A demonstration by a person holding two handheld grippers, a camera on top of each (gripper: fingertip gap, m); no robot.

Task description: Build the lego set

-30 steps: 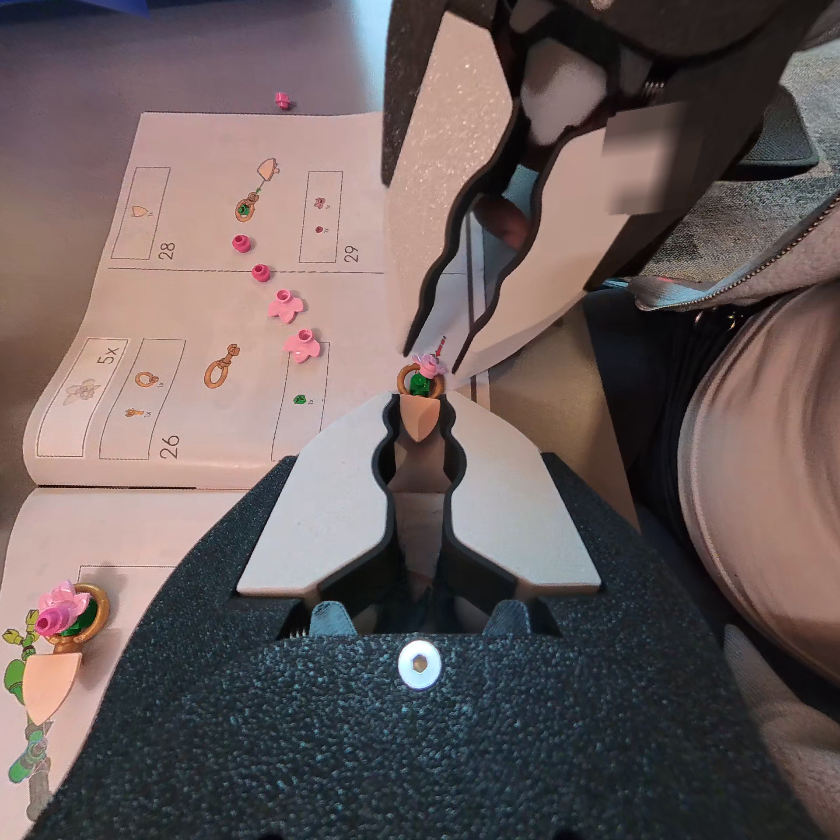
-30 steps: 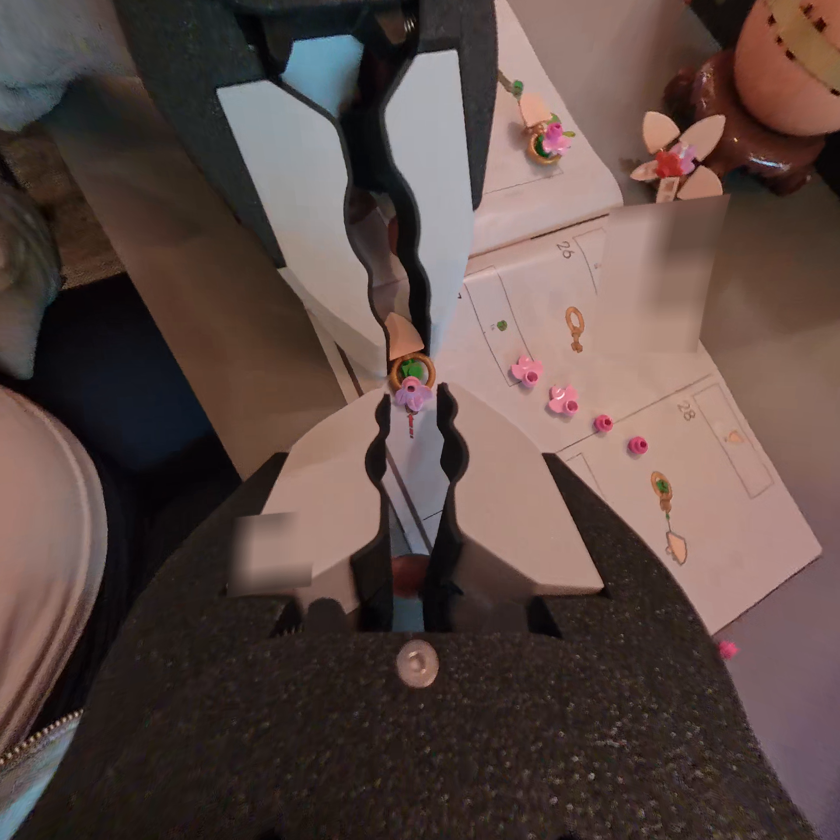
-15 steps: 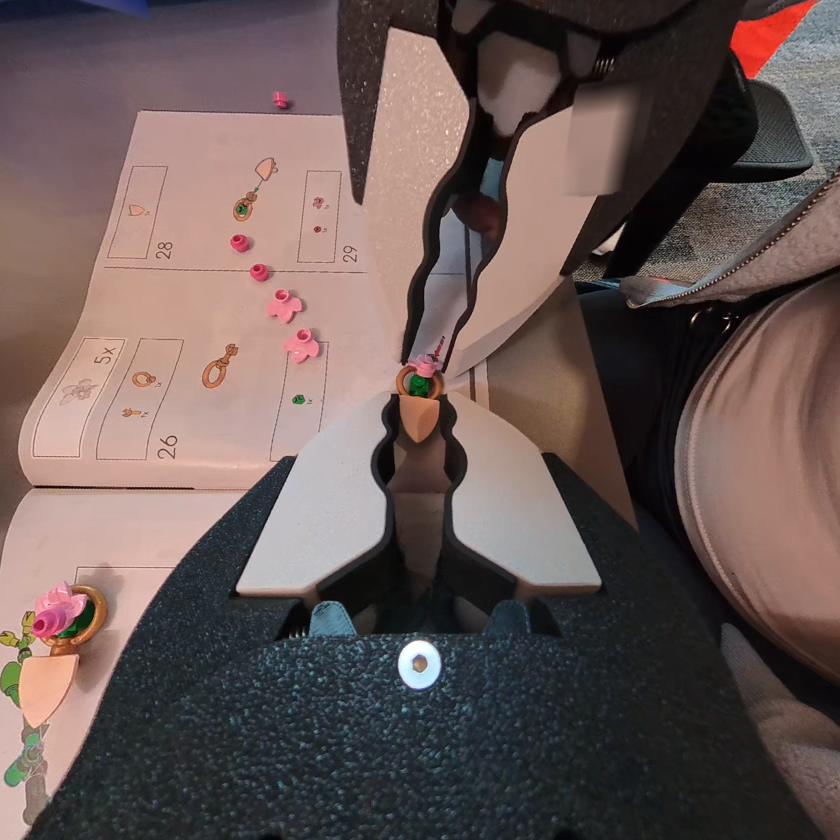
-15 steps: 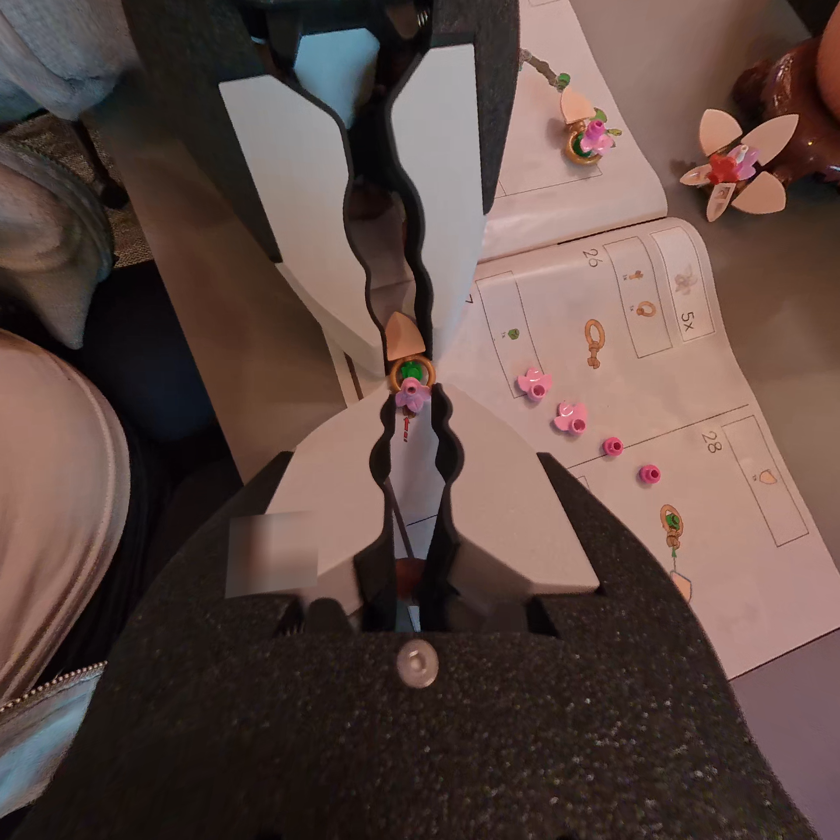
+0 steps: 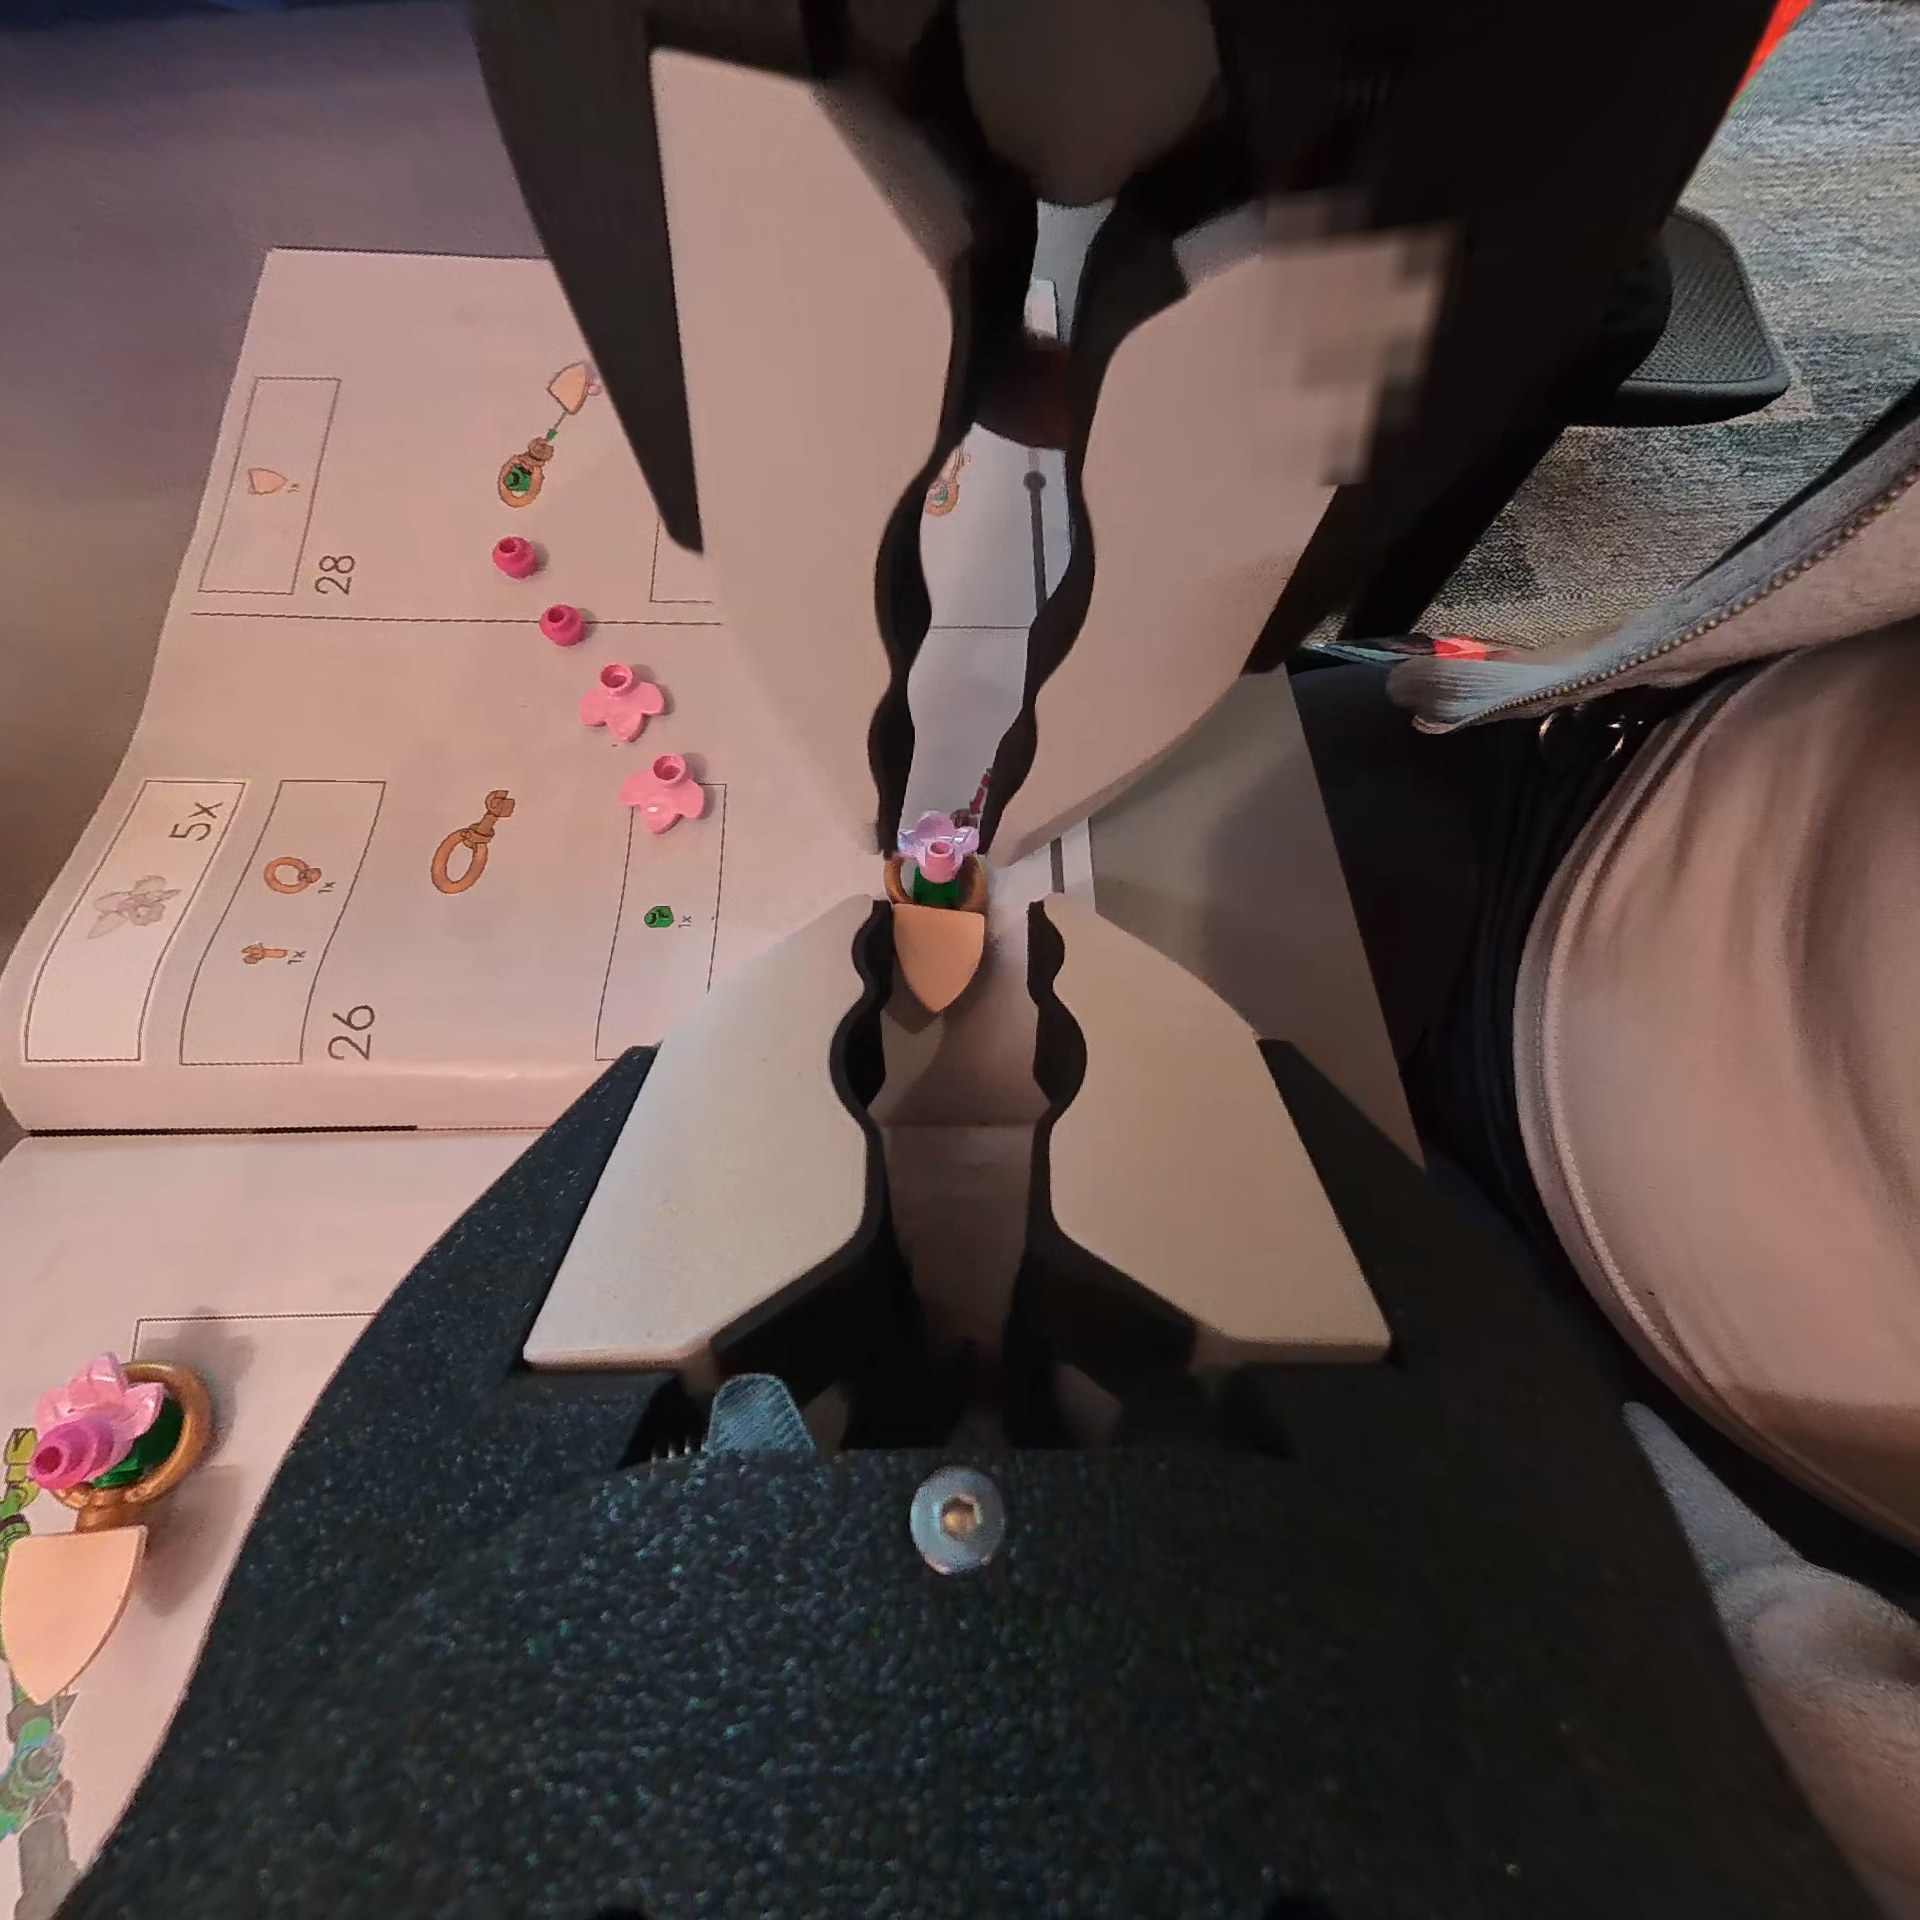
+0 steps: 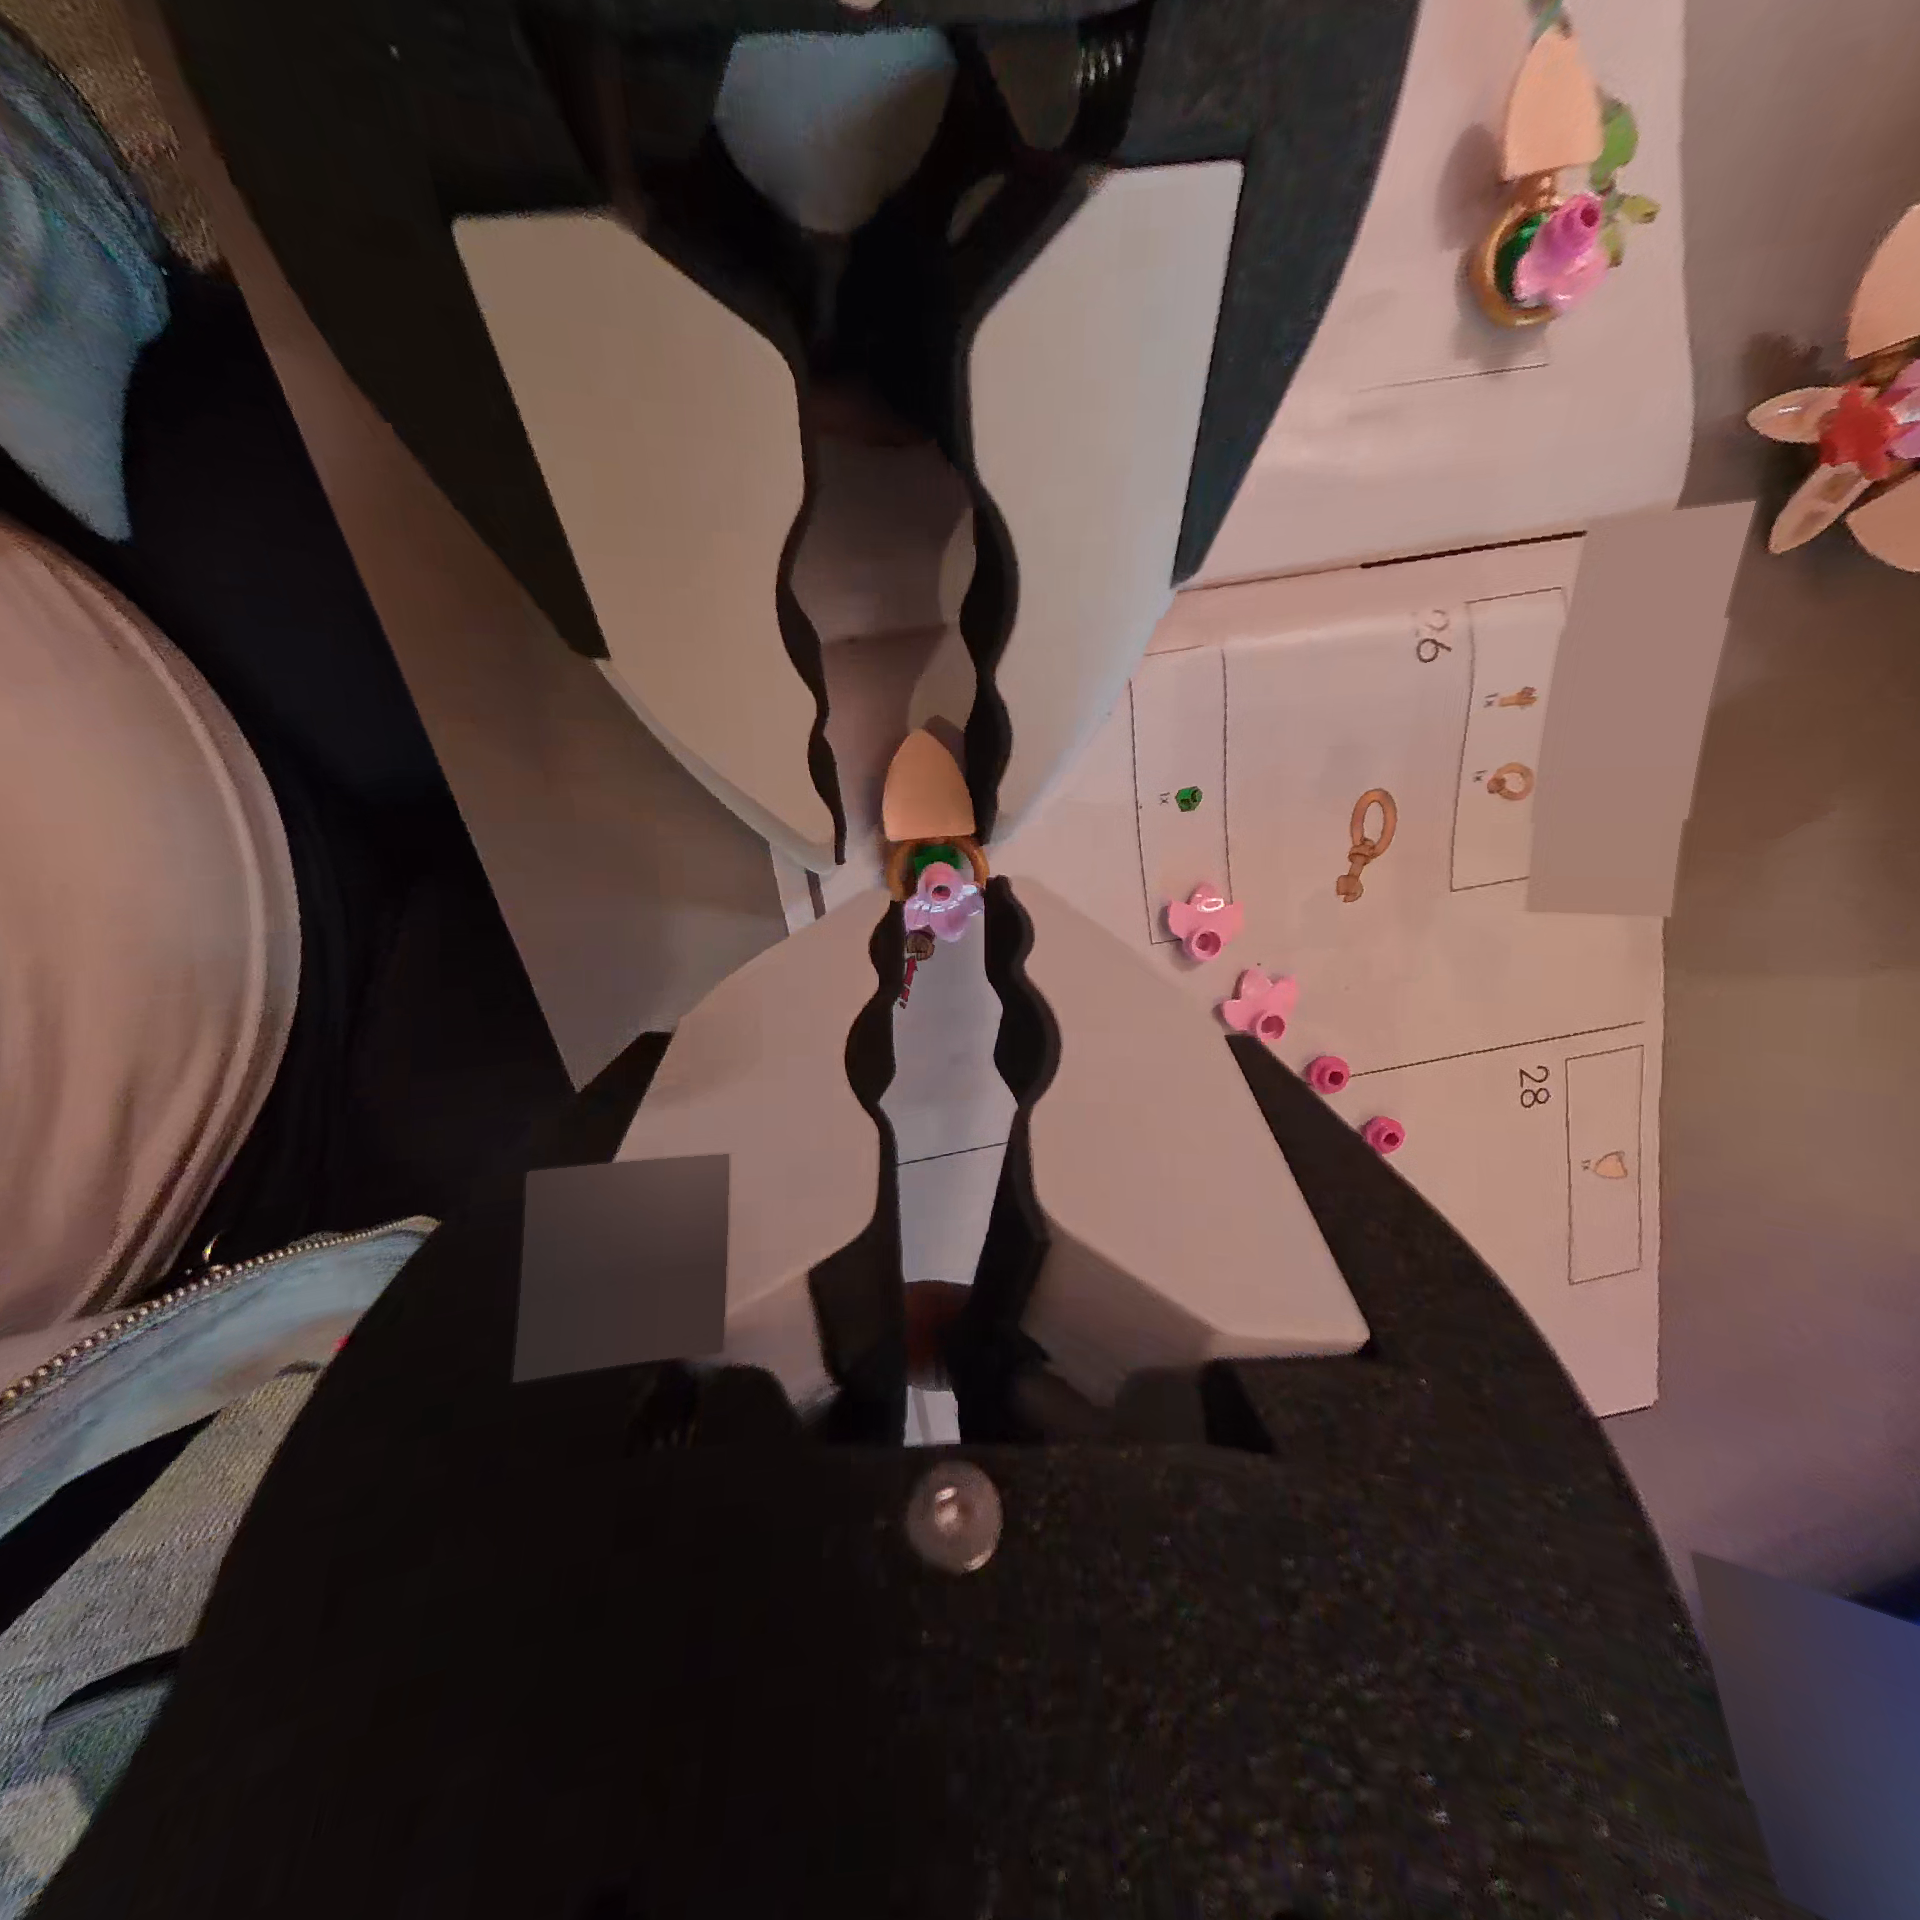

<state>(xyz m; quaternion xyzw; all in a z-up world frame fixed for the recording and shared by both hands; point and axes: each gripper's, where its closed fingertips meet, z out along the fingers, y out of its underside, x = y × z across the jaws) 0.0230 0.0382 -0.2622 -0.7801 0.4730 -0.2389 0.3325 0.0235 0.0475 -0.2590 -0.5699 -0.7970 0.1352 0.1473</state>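
Observation:
A small build hangs between the two grippers: a pale pink flower [image 5: 938,836] on a gold ring [image 5: 971,883] with a green stud and a tan petal [image 5: 938,956]. My left gripper [image 5: 956,925] is open. The petal lies between its fingers, with a clear gap on the right side. My right gripper [image 6: 943,914] comes from the opposite side and is shut on the pink flower [image 6: 940,904] at its fingertips. The left gripper [image 6: 914,831] also shows from the right wrist view, its fingers spread around the petal [image 6: 928,790]. All of this is just above an open instruction booklet [image 5: 416,727].
Two loose pink flower pieces [image 5: 620,701] [image 5: 662,792] and two magenta studs [image 5: 516,557] [image 5: 562,624] lie on the booklet. A matching finished build [image 5: 114,1423] lies at the lower left. A petal model with a red centre [image 6: 1860,436] stands beyond the booklet. A person's torso [image 5: 1714,1039] is close on the right. Both grippers' tips are close together, under 4 cm apart.
My left gripper's jaws have spread apart and let go of the tan petal. The right gripper has closed onto the pink flower and keeps the build in place.

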